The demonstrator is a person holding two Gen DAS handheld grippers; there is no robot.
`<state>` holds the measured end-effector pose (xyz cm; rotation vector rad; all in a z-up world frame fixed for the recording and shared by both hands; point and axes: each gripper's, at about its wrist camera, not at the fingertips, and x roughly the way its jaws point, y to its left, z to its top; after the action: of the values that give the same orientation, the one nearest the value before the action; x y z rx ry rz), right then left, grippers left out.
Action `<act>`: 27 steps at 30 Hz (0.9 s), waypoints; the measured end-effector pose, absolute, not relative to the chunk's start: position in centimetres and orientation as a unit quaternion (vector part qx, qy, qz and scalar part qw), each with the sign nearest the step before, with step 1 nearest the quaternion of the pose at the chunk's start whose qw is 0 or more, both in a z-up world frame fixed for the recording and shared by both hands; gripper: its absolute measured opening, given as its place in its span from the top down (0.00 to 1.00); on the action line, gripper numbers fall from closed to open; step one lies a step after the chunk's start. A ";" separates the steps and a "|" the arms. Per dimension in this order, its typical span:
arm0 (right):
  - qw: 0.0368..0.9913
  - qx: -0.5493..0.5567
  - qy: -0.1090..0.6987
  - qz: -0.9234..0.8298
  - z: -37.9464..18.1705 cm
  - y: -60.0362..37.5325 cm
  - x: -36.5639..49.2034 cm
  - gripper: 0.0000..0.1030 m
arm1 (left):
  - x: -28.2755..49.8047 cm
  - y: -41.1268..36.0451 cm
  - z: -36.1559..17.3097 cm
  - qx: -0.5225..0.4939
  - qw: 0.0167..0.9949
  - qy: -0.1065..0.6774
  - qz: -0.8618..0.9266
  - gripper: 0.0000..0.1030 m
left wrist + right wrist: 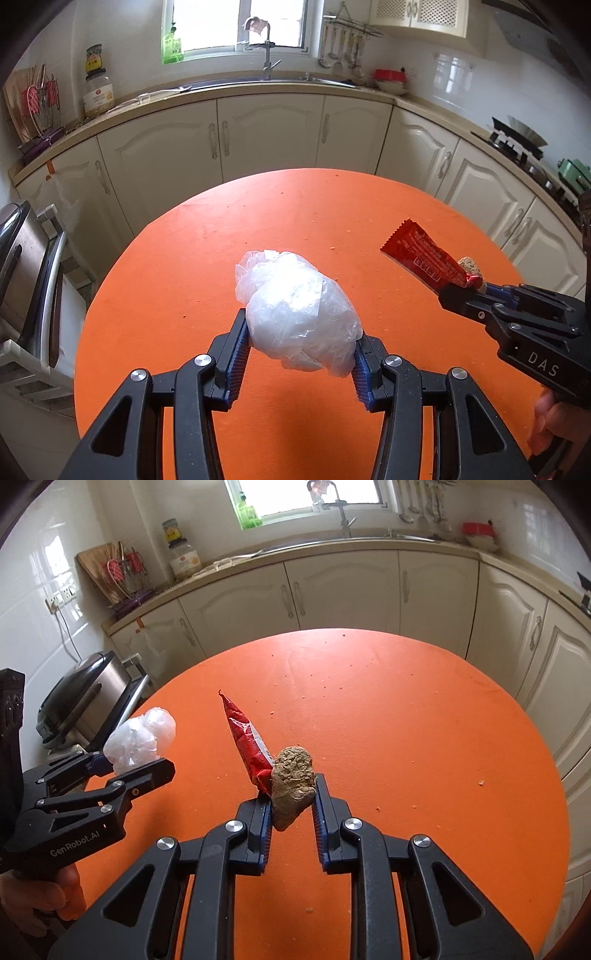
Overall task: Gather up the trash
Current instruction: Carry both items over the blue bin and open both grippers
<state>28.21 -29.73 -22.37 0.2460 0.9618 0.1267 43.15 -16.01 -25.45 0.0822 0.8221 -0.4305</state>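
Nearest, the left hand-held gripper pinches a crumpled clear plastic bag between its blue pads, gripping the wad across its bulk, probably because loose film would slip from a lighter hold. It hangs clear above the near part of the orange surface. Toward the right edge, the right hand-held gripper is pressed together on a half-eaten brown snack bar, whose red wrapper sticks out past the pads, also off the surface; holding the solid end likely keeps bar and wrapper together as one piece. Only crumbs lie scattered farther out on the surface. No bin shows in either view, so both pieces of trash seem ready to be carried away.
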 end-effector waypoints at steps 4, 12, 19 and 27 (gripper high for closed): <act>0.889 0.134 0.436 0.045 -19.5 -32.4 25.1 0.82 | 39.5 -17.8 -23.1 0.043 0.895 0.375 -0.237 0.57; 0.906 0.153 0.393 -0.033 -14.2 -40.8 14.7 0.82 | 29.9 -25.1 -19.0 0.057 0.879 0.327 -0.342 0.57; 0.893 0.162 0.394 -0.147 -13.4 -50.1 2.6 0.82 | 20.7 -35.6 -19.5 0.102 0.826 0.321 -0.452 0.57; 0.840 0.204 0.441 -0.243 -19.3 -57.9 -8.1 0.81 | 13.2 -44.9 -25.1 0.149 0.760 0.371 -0.513 0.57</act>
<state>-8.12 -57.87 -19.25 0.4313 0.9326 -0.5129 13.21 -44.87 -25.09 0.3245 0.8073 -1.1163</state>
